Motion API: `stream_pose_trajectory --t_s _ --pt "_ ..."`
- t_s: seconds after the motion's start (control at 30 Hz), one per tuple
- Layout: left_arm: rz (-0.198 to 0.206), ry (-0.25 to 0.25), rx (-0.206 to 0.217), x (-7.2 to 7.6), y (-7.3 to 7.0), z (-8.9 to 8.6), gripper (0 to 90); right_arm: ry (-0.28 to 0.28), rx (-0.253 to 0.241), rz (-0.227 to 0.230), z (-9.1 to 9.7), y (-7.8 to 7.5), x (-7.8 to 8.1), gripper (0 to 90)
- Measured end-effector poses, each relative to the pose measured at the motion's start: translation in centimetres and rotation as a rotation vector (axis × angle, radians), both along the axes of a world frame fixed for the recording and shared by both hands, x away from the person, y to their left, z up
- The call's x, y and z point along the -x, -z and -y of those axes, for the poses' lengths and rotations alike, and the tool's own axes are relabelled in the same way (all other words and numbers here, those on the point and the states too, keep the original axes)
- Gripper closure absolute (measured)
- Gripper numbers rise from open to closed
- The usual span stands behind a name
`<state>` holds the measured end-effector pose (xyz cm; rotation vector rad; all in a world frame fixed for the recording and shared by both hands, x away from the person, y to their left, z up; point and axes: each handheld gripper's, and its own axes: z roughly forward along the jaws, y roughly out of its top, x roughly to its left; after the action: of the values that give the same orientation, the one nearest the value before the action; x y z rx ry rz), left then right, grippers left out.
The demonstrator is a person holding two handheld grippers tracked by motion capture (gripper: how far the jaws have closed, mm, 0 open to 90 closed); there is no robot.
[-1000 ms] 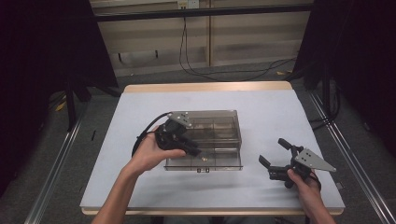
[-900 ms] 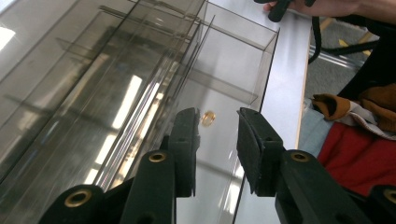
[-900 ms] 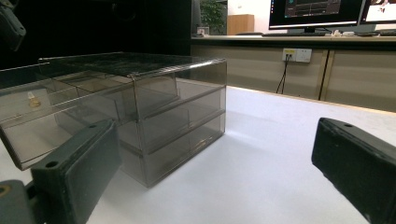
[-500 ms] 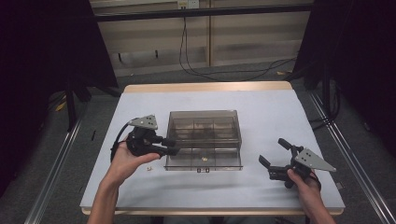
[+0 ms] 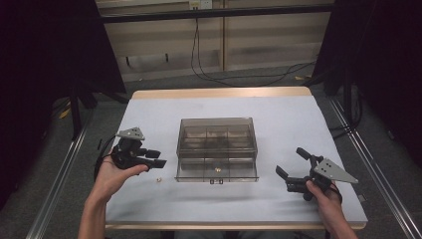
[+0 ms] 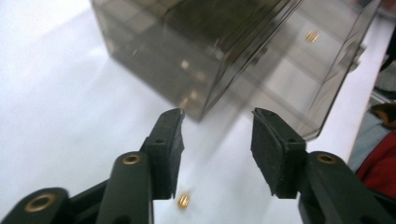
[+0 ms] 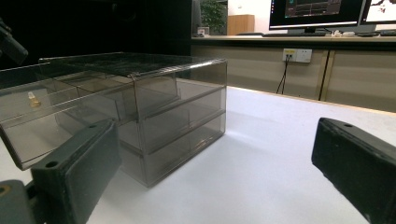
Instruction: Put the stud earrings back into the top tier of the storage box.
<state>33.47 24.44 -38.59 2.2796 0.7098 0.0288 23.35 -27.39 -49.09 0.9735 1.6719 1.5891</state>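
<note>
Smoky plastic drawer box (image 5: 217, 147) sat mid-tabletop (image 5: 293, 119), both grippers parked off to its sides.

The box had a drawer pulled out toward the person, with a tiny brass bit (image 5: 217, 169) inside it. Another small brass piece (image 5: 158, 179) lay on the white tabletop just left of the box, near the left gripper (image 5: 155, 158), whose fingers (image 6: 169, 140) were apart and holding nothing. The right gripper (image 5: 291, 169) rested near the front right edge, well apart from the box, fingers spread wide and empty too.
</note>
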Motion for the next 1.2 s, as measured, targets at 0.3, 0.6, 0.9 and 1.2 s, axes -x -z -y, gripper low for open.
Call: stream_pose_trajectory --t_s 0.3,0.6,0.9,1.2 --pt "-0.045 -0.031 -0.226 -0.6 2.3 0.6 63.4 -0.002 0.001 0.000 0.0 0.0 0.0 0.5" --pt "-0.089 0.008 -0.337 -0.7 3.7 1.3 69.5 -0.001 0.000 0.000 0.0 0.0 0.0 0.5" --pt "-0.154 0.026 -0.363 -1.2 4.8 2.0 72.4 -0.004 0.001 0.000 0.0 0.0 0.0 0.5" --pt "-0.191 -0.002 -0.357 -1.8 5.7 1.8 80.1 -0.005 -0.002 0.000 0.0 0.0 0.0 0.5"
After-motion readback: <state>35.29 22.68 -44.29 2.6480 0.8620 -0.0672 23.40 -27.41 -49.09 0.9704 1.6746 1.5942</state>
